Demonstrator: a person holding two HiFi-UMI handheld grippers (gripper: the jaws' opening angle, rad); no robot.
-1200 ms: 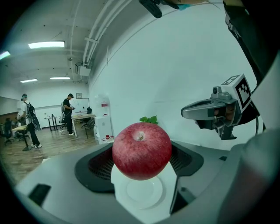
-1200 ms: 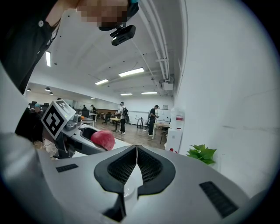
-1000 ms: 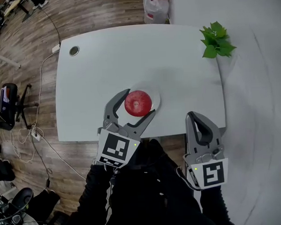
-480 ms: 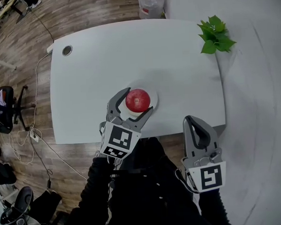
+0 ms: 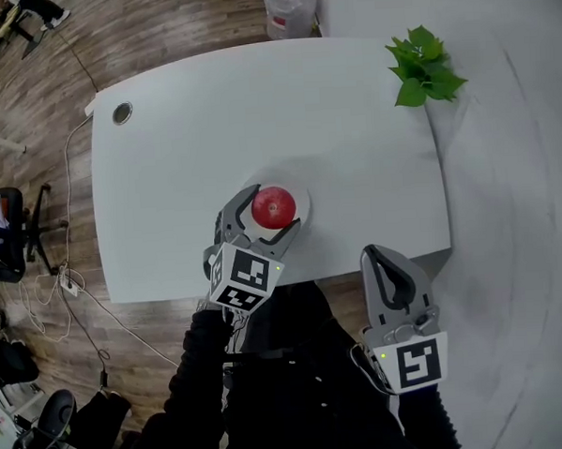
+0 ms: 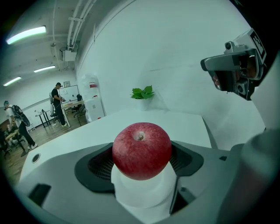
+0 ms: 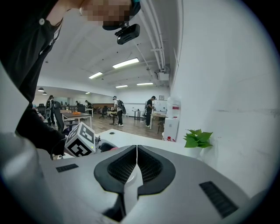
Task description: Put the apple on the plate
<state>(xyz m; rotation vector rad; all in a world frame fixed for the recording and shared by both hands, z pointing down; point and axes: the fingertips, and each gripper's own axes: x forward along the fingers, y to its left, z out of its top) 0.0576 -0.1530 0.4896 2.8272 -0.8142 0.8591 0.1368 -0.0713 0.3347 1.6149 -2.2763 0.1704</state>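
Left gripper view shows the left tongs released, jaws apart either side of the apple; it sits on the plate near the desk's front edge; right tongs clenched, empty, off the front right corner.

Light: bright and even, from ceiling strip lights; no hard glare.
Shadows: soft and faint on the white table; darker shading on the underside of the apple.
Focus: apple sharp; far room softer; surfaces nearest each gripper lens smooth and blurred.
Distortion: strong fisheye bending and black corner vignette in both gripper views; table edges bowed in the head view.
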